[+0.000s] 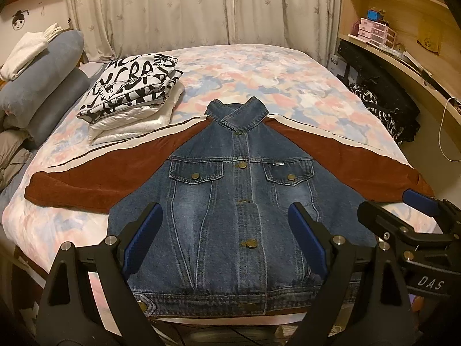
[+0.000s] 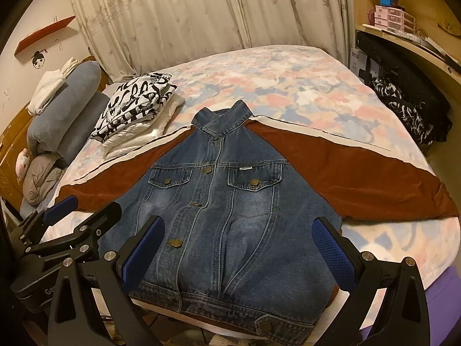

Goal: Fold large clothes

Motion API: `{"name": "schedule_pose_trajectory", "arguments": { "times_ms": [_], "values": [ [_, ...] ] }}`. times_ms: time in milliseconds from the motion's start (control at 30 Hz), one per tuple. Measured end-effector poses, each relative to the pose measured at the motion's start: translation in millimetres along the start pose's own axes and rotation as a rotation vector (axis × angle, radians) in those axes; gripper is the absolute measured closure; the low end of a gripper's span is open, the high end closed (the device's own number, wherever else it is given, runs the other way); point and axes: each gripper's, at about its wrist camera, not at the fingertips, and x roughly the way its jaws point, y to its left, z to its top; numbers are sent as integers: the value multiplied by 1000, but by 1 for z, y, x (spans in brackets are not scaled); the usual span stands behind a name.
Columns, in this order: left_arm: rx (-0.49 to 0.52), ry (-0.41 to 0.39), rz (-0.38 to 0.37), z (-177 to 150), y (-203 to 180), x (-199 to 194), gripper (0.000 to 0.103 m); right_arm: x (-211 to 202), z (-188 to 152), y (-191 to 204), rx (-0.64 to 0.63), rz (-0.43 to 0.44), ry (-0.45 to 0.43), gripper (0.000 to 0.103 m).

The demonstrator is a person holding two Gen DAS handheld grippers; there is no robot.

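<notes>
Laid flat and face-up on the bed (image 1: 288, 66), buttoned, collar at the far end and hem at the near edge — the denim jacket (image 1: 230, 201) with both rust-brown sleeves spread wide, evidently so that each sleeve can be folded in over the body. Just ahead of and below the left hand-held gripper (image 1: 224, 236), released, blue pads wide apart over the lower front panel and holding nothing. Likewise the right hand-held gripper (image 2: 239, 248), released and empty above the hem, the jacket directly ahead of it.

Beyond the left sleeve (image 1: 95, 178), up and left of the left hand-held gripper: a stack of folded clothes (image 1: 132, 95), close to the sleeve's upper edge but seemingly clear of it — probably no hindrance to an inward fold. Farther left, pillows (image 1: 43, 86); far right, a shelf unit (image 1: 403, 28), well apart. Right sleeve (image 2: 360, 173) reaching nearly to the bed's edge.
</notes>
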Motion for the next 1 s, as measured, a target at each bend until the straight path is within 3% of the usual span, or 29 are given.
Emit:
{"name": "schedule_pose_trajectory", "arguments": {
  "times_ms": [1000],
  "values": [
    [-2,-25,-67,4,4,-19,15,-20,6,-8,-21,-119,-33,0]
  ]
}}
